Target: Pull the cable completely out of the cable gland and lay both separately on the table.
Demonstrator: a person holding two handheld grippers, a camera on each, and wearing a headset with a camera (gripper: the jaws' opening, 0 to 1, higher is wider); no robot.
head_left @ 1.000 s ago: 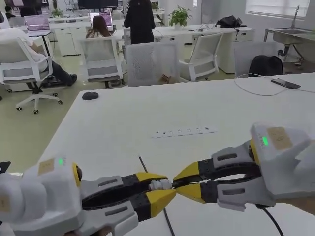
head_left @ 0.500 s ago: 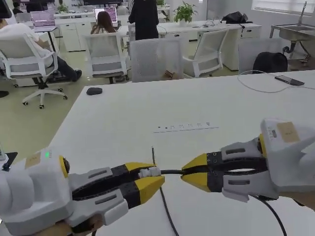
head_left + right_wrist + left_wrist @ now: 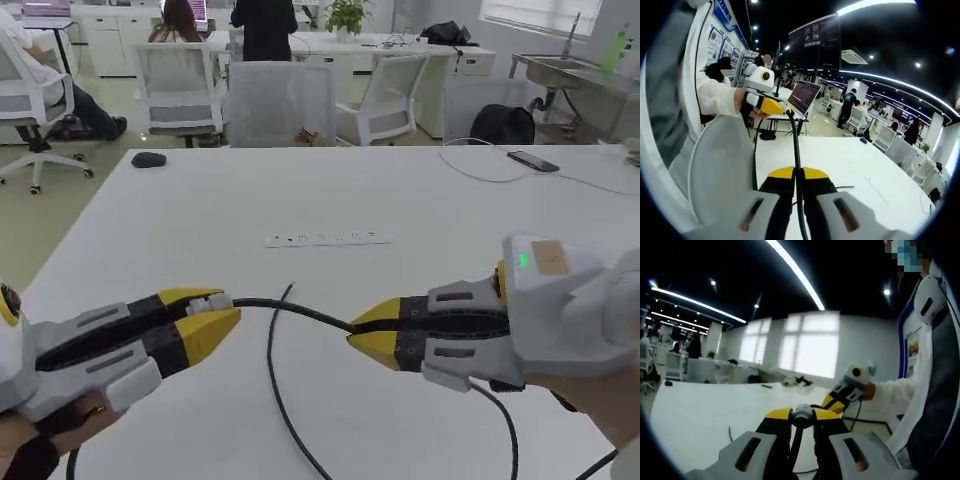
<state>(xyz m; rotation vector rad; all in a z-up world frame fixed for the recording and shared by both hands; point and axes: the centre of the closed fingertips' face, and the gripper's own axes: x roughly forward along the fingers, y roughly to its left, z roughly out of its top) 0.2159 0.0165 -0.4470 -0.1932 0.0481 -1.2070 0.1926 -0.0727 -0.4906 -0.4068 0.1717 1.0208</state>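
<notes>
Gland [image 3: 802, 411] in left tool [image 3: 226, 306] (apparently)

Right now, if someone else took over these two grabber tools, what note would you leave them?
Left gripper: shut on the cable gland.
Right gripper: shut on the cable, apart from the left, both held above the table.
The cable spans between them and seems threaded through the gland.
Done: not separated yet.
Left: pull it fully out, lay both separately.
</notes>
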